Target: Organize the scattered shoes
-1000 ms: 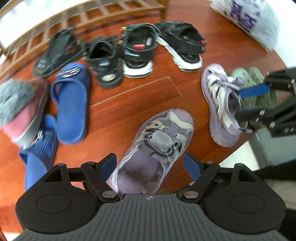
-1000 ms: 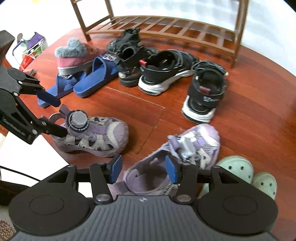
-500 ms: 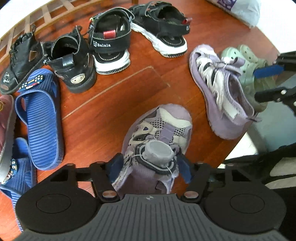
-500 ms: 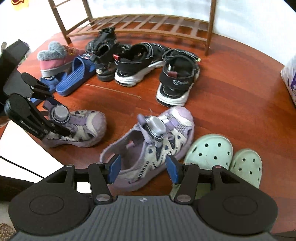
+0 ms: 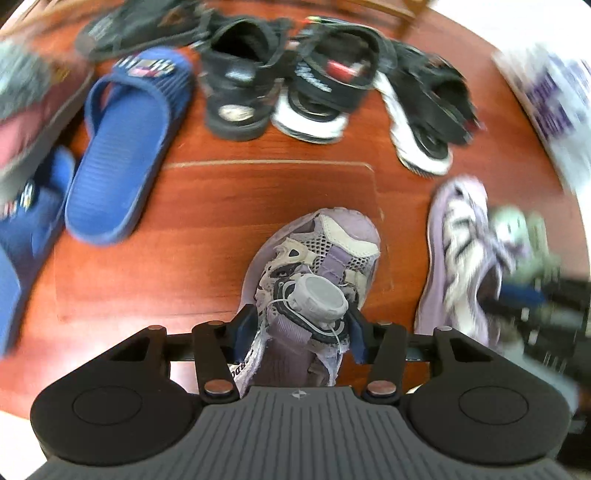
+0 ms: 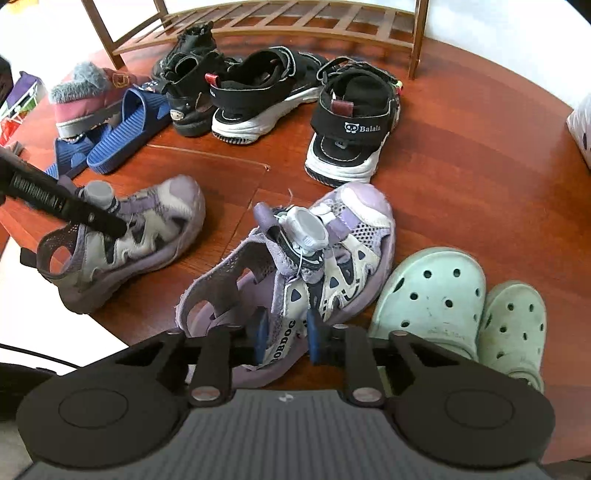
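Two purple sandals with round dials lie on the red-brown wooden floor. My left gripper (image 5: 299,334) is shut on the left purple sandal (image 5: 314,266), around its tongue behind the dial; the shoe also shows in the right wrist view (image 6: 147,236). My right gripper (image 6: 283,334) is shut on the side strap of the right purple sandal (image 6: 317,254), which shows blurred in the left wrist view (image 5: 461,240). Both sandals look tilted, toes pointing away from me.
A wooden shoe rack (image 6: 295,22) stands at the back. In front of it lie black sandals (image 6: 351,122), black shoes (image 6: 188,92), blue slippers (image 6: 125,125) and a pink fur-lined shoe (image 6: 85,96). Mint clogs (image 6: 436,291) sit right of my right gripper. A white bag (image 5: 554,96) is far right.
Both grippers have closed onto their purple sandals. The left view has swung and blurred; the right sandal's heel has come up between the right fingers.
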